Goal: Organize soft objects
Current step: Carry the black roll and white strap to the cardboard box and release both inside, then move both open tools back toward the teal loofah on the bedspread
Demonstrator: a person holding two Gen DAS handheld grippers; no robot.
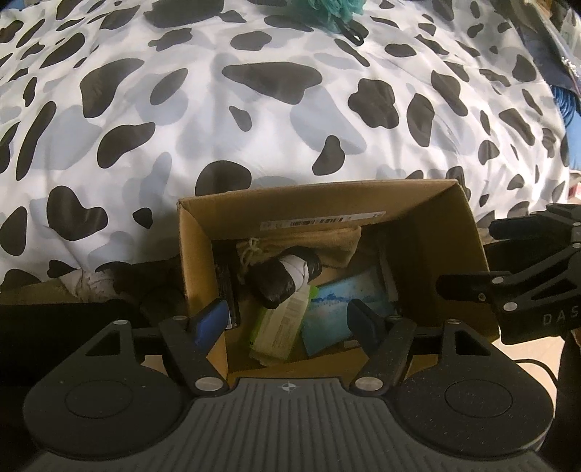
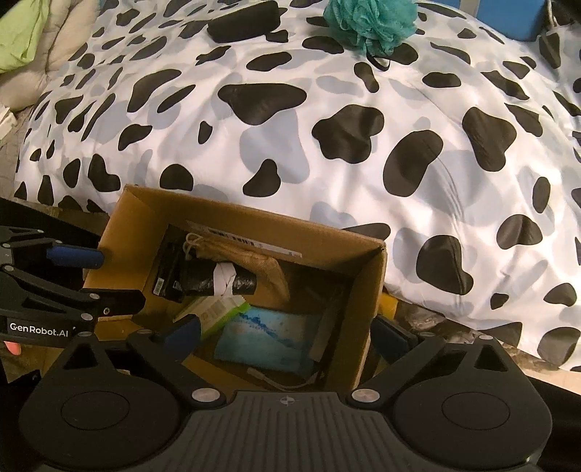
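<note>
Your fingers stand wide and empty on both grippers, left gripper (image 1: 287, 319) and right gripper (image 2: 287, 336), poised over the cardboard box (image 1: 428, 232); below them lies the black roll (image 1: 283, 279), while the teal loofah (image 2: 370, 21) waits far ahead on the bed (image 2: 290, 127).

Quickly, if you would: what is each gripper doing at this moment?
Left gripper: open, holding nothing, above the cardboard box.
Right gripper: open wide, holding nothing, also above the box.

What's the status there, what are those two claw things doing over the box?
Left hand-held gripper open, empty, over cardboard box. Right hand-held gripper wide open, empty. Black roll lies in the box. Teal bath pouf on the bed, path clear.
</note>
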